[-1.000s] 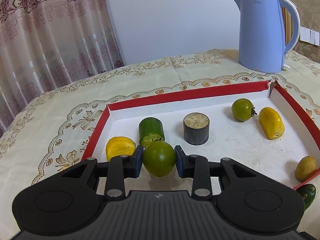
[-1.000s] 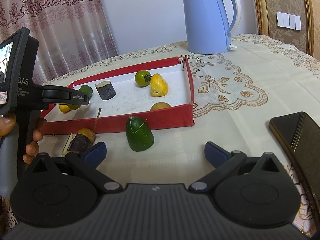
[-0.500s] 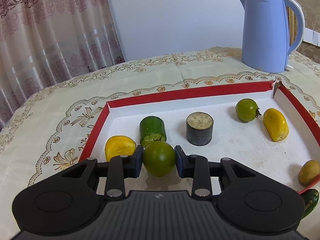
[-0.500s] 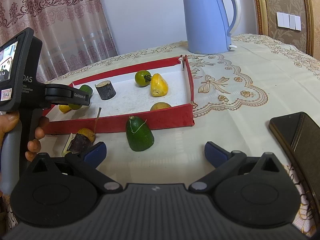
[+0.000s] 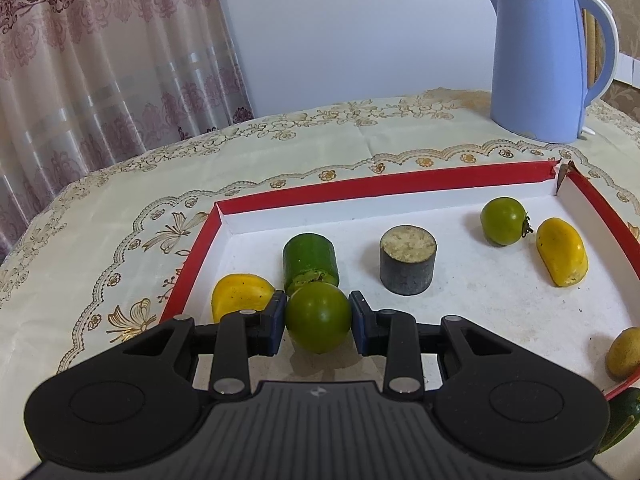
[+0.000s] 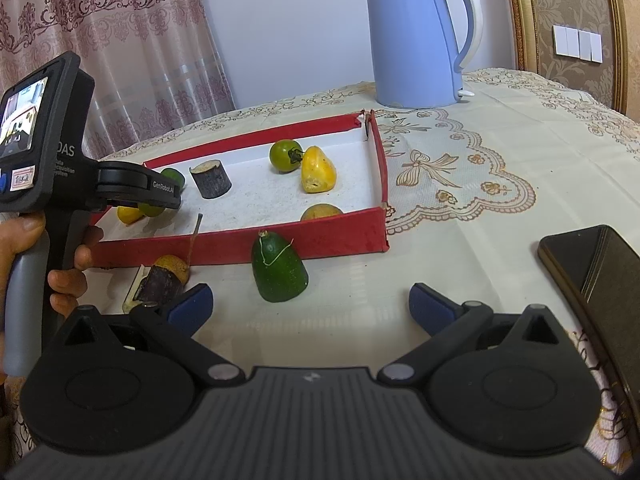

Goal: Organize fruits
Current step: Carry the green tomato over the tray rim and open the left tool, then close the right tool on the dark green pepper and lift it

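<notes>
On my left wrist view, starting at the left edge of the red tray: a yellow fruit piece lies near the tray's left wall, and just beside it stands a green cylinder piece. Right in front of that, my left gripper is clamped on a round green tomato, both blue pads pressed to its sides, low over the white tray floor; I can't tell whether it touches the floor. Moving right, a dark cylinder piece stands upright, then a second green tomato just beside a yellow mango-like fruit. At the far right edge a brownish-yellow fruit sits by the near wall.

Over to my right wrist view. On the left I see the hand holding the left tool. In front of the tray, outside it, lie a dark chunk with an orange-yellow piece, then a dark green avocado-like fruit against the tray's front wall. My right gripper is spread wide, nothing between its pads, low over the tablecloth. Behind stands a blue kettle; a black phone lies far right.
</notes>
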The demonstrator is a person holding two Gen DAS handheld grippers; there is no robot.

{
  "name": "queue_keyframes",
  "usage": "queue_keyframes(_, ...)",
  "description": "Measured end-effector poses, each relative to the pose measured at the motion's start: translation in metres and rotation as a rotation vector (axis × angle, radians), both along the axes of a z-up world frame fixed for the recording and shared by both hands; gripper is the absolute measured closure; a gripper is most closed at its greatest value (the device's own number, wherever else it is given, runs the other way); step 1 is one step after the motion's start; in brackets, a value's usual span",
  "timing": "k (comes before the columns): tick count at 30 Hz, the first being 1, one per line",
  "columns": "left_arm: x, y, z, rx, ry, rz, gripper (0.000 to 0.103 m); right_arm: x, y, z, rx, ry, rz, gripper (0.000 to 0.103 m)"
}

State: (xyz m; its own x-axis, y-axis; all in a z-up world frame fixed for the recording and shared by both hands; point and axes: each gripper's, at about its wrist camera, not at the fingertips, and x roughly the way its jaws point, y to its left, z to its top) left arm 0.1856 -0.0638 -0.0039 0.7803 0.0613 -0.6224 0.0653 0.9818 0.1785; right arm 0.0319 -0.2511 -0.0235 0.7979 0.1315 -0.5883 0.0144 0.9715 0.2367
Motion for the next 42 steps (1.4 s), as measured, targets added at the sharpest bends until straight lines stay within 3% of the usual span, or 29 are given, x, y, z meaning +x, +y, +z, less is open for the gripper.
queue_keyframes(2,0.000,0.000,0.001,-0.004,0.003,-0.001,0.068,0.000,0.000,0.000,0.002,-0.001,0.000,0.000)
queue_keyframes(6,-0.007,0.002,0.009,-0.006,-0.031,0.000,0.038,-0.003,-0.004,0.000,0.040,-0.020,0.005,0.000)
queue_keyframes(11,-0.027,0.009,0.029,-0.020,-0.089,0.023,0.035,-0.007,-0.004,0.009,0.050,-0.025,0.074,0.000)
queue_keyframes(16,-0.065,0.029,0.046,-0.086,-0.151,0.059,0.024,-0.011,0.001,0.021,-0.052,-0.060,0.131,0.000)
queue_keyframes(19,-0.083,0.044,0.047,-0.129,-0.155,0.085,0.024,-0.008,0.008,0.021,-0.120,-0.055,0.147,0.012)
queue_keyframes(25,-0.109,0.065,0.034,-0.194,-0.118,0.099,0.024,0.003,0.012,0.015,-0.129,-0.027,0.169,0.033)
queue_keyframes(28,-0.117,0.068,0.025,-0.224,-0.084,0.096,0.024,0.007,0.012,0.011,-0.126,-0.009,0.176,0.035)
queue_keyframes(30,-0.121,0.068,0.021,-0.222,-0.080,0.091,0.024,0.009,0.013,0.010,-0.130,-0.006,0.168,0.037)
queue_keyframes(33,-0.127,0.064,0.016,-0.191,-0.103,0.098,0.024,0.014,0.012,0.009,-0.117,0.006,0.176,0.051)
queue_keyframes(39,-0.130,0.062,0.007,-0.204,-0.087,0.101,0.024,0.022,0.017,0.008,-0.128,0.010,0.194,0.053)
queue_keyframes(42,-0.131,0.059,0.005,-0.203,-0.087,0.098,0.024,0.025,0.020,0.008,-0.133,0.015,0.208,0.066)
